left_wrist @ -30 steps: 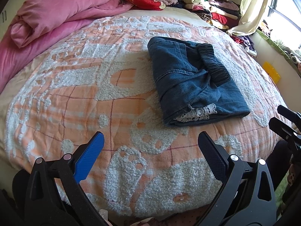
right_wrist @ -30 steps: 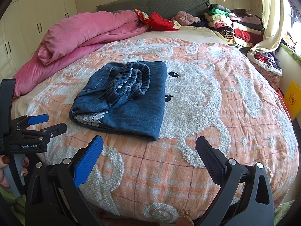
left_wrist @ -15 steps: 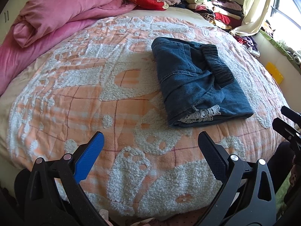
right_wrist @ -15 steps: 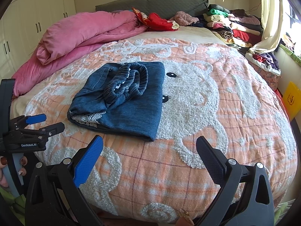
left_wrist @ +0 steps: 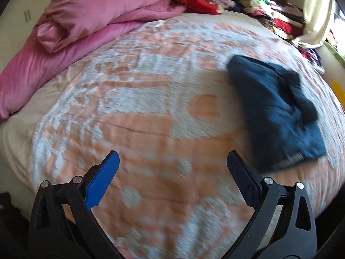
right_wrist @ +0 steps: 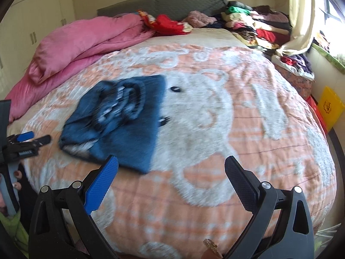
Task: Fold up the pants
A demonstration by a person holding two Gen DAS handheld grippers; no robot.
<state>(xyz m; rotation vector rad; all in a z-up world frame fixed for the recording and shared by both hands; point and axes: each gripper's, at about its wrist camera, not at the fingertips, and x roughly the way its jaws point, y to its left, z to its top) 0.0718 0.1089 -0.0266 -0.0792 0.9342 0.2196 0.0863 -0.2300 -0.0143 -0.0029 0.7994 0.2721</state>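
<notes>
pants: folded denim bundle point(right_wrist: 120, 118) lying on the bedspread point(right_wrist: 215, 112), near-left of the middle in the right view; over on the right side in the left view point(left_wrist: 278, 112)
left gripper: point(left_wrist: 172, 168) jaws spread wide, nothing between them, hanging over the near edge of the bed, well apart from the pants
right gripper: point(right_wrist: 171, 167) also released, jaws wide and empty, blue pad just in front of the pants' near corner but not touching as far as I can see
only in right view: the left gripper from the side point(right_wrist: 32, 139) at the far left edge, plus fingers with dark red nails point(right_wrist: 16, 180) holding it; also the elephant pattern with an eye point(right_wrist: 175, 89) and a yellow box point(right_wrist: 328, 108) far right
both views: pink duvet point(left_wrist: 97, 17) far left, clothes pile point(right_wrist: 254, 26) far right by the curtain point(right_wrist: 299, 21)
hard to see: both views are motion-blurred, the left one worse, so the pants' waistband and white trim are just smears; the left view cuts off the right side of the bed
</notes>
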